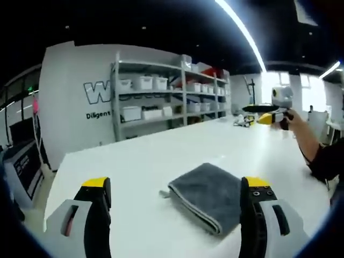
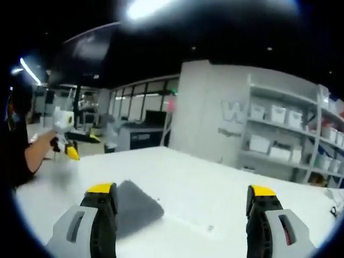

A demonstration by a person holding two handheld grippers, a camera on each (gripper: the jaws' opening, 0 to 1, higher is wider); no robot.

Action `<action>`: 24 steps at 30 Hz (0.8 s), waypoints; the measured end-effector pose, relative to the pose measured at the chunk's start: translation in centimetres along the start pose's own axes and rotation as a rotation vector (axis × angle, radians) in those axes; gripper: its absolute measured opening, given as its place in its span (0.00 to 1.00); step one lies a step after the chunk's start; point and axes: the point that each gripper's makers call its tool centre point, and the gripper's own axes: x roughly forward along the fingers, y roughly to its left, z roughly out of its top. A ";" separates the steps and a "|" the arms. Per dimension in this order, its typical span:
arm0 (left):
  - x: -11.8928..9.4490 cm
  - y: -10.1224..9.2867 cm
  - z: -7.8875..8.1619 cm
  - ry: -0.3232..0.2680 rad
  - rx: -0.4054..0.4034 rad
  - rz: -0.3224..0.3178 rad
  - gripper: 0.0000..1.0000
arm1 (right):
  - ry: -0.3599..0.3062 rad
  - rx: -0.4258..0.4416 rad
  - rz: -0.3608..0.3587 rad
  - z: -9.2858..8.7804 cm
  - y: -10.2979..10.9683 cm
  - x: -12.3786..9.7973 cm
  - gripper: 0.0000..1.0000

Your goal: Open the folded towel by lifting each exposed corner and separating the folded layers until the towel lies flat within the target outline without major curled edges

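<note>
Yellow-tipped jaws of the left gripper (image 1: 174, 188) stand wide apart at the bottom of the left gripper view, holding nothing. Between them, toward the right jaw, the folded grey towel (image 1: 208, 194) lies on the white surface (image 1: 140, 161). In the right gripper view, the right gripper (image 2: 183, 196) is likewise spread and empty, with the towel (image 2: 137, 207) at lower left beside its left jaw. Shelving (image 1: 166, 94) with white bins occupies the upper centre background.
</note>
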 end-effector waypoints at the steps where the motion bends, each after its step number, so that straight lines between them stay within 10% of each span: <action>1: 0.0 -0.1 -0.1 0.001 -0.008 -0.006 0.99 | 0.010 -0.001 0.001 -0.3 0.1 0.1 1.00; 24: 0.8 -1.4 -4.1 0.108 -0.035 -0.031 0.99 | 0.096 0.063 0.026 -4.1 2.9 1.8 1.00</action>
